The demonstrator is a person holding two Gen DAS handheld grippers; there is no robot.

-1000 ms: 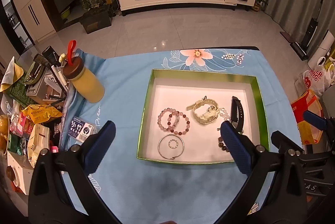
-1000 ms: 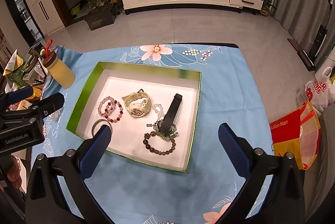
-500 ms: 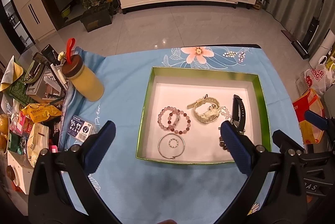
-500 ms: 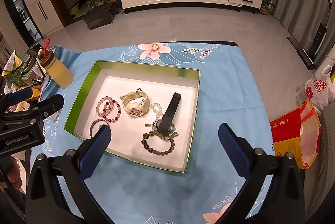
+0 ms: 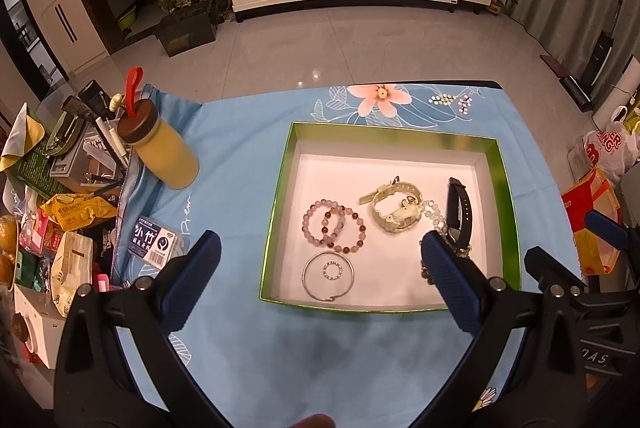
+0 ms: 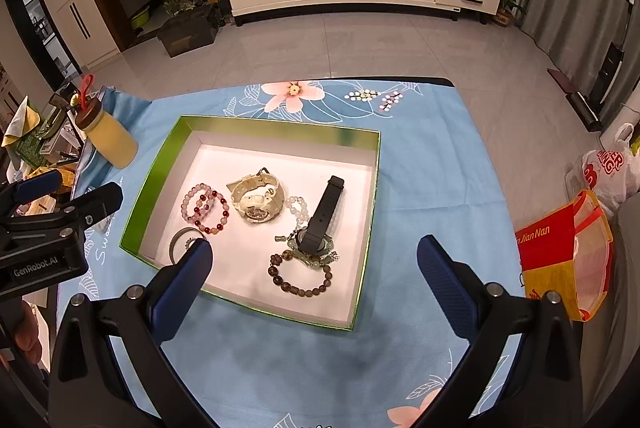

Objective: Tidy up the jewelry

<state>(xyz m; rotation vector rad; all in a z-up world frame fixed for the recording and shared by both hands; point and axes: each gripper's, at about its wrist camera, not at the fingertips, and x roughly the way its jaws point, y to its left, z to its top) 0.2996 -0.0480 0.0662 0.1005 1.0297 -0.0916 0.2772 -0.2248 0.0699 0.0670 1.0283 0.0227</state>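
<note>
1. Left wrist view shows us the left gripper above the near edge of a shallow green cardboard box with a white inside; its blue fingers are wide apart and hold nothing.
2. Right wrist view shows us the right gripper with the fingers also spread wide and empty, over the near right part of the same box.
3. We see the box lying on a surface covered by a light blue cloth with pink flowers.
4. All the jewelry is inside the box: two pink and dark red bead bracelets overlapping at the left, a thin silver bangle near the front edge, and a cream plastic watch in the middle.
5. At the right, a black strap watch lies across a pale green bead piece, and a brown bead bracelet lies just in front of them.
6. A yellow bottle with a brown lid and a red loop stands on the cloth, well apart to the left of the box.
</note>
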